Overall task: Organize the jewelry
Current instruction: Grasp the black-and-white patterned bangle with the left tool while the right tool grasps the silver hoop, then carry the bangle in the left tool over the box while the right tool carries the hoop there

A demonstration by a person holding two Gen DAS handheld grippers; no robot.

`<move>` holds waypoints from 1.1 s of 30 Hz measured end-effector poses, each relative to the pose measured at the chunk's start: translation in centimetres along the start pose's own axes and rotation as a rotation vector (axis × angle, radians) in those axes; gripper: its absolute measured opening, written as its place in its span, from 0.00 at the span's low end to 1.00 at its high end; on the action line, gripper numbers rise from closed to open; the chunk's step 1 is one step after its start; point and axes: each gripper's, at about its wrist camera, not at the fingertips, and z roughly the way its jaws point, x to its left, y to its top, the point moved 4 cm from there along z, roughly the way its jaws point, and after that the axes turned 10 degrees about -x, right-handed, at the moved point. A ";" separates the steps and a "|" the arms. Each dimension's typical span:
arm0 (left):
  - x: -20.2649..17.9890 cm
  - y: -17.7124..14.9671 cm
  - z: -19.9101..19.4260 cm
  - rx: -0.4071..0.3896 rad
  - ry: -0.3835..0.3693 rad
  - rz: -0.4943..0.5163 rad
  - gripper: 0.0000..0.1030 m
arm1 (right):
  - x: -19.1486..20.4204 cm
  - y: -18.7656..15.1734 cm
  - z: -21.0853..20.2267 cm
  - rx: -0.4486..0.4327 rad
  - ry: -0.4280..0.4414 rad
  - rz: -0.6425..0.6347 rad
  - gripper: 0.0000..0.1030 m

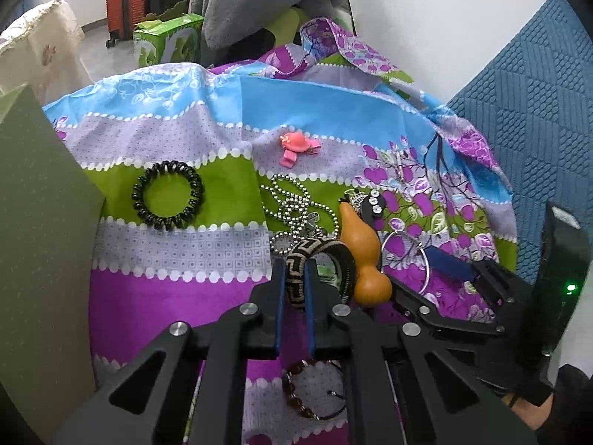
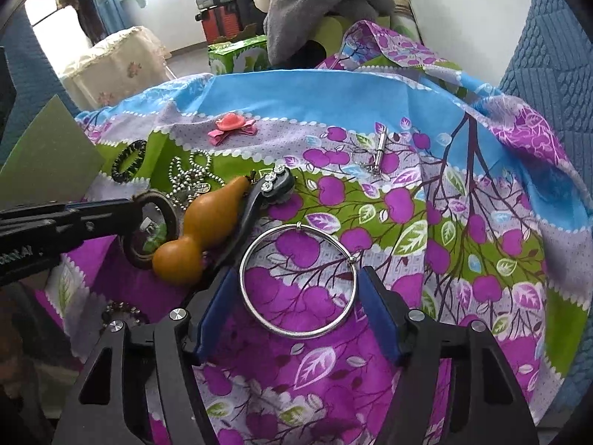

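A: Claws?
B: My left gripper (image 1: 295,278) clamps the woven bangle (image 1: 318,256); my right gripper (image 2: 298,296) is wide around the silver bangle (image 2: 298,281).
A: Surface?
B: Striped floral cloth (image 2: 370,92). Grey blanket (image 2: 326,3) at 12, quilted blue panel (image 1: 537,92) at 2.

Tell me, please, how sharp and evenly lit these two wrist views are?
Left wrist view: fisheye bending at edges, black spiral hair tie sharp, left gripper close and softer. Right wrist view: silver bangle crisp with small glints, window behind blown out, corners dark.
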 end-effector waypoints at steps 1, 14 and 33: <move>0.0 0.0 -0.3 -0.002 -0.004 -0.005 0.08 | 0.0 -0.1 -0.1 0.005 -0.002 0.002 0.64; -0.3 0.0 -4.8 -0.059 -0.007 -0.001 0.08 | 0.1 0.2 -4.8 -0.046 -0.043 0.025 0.64; 1.5 2.4 -15.8 -0.210 0.045 0.021 0.08 | 5.1 5.1 -15.0 -0.219 0.001 0.034 0.64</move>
